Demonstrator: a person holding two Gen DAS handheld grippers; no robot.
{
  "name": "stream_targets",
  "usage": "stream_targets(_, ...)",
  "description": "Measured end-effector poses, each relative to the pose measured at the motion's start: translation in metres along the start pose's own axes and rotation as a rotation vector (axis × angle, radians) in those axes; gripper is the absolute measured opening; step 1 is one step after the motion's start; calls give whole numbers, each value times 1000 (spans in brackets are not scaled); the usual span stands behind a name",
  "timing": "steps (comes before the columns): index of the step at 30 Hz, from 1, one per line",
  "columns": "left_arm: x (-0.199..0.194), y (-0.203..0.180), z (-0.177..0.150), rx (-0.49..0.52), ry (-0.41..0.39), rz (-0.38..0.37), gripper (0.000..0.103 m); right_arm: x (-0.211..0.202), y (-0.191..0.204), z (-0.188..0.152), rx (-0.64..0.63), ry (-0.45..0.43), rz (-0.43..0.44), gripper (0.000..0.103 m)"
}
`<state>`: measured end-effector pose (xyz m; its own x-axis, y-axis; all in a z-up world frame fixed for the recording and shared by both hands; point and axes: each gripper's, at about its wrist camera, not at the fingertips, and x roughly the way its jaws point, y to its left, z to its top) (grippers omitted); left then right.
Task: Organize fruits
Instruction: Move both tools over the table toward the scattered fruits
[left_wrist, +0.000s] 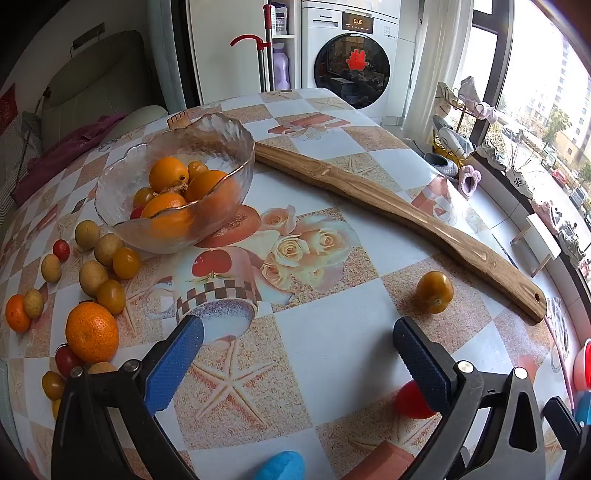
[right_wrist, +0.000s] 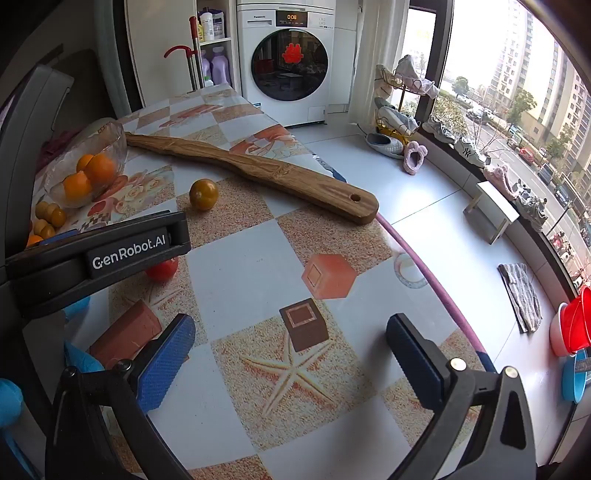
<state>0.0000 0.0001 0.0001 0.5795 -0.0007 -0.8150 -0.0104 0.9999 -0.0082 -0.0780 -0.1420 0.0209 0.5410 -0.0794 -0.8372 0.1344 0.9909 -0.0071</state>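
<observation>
A glass bowl (left_wrist: 221, 147) at the table's back left holds several oranges and small tomatoes; it also shows in the right wrist view (right_wrist: 107, 136). Loose fruit lies left of it: a big orange (left_wrist: 92, 332), longans (left_wrist: 87, 233) and small tomatoes (left_wrist: 126, 262). A lone amber tomato (left_wrist: 435, 291) sits mid-table, also in the right wrist view (right_wrist: 203, 194). A red tomato (left_wrist: 410, 404) lies by my left gripper's right finger. My left gripper (left_wrist: 297, 354) is open and empty. My right gripper (right_wrist: 290, 354) is open and empty, to the right of the left one.
A long wooden board (left_wrist: 388, 206) lies diagonally across the table from the bowl to the right edge. The table's rounded right edge (right_wrist: 424, 266) drops to the floor. A washing machine (right_wrist: 291, 59) and a shoe rack (right_wrist: 399, 107) stand beyond.
</observation>
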Motion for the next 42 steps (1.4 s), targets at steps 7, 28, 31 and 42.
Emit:
stream_targets(7, -29, 10, 11, 12, 18, -16, 103, 3, 3, 10, -62, 105, 6, 103)
stream_targets(28, -124, 125, -77, -105, 328, 94, 103, -62, 47, 13, -172, 332, 162, 103)
stream_targets(31, -124, 133, -82, -143, 352, 89, 103, -65, 53, 12, -178, 340, 158, 103)
stream_targets(42, -118, 140, -90, -169, 403, 92, 103, -61, 60, 11, -184, 359, 137, 103)
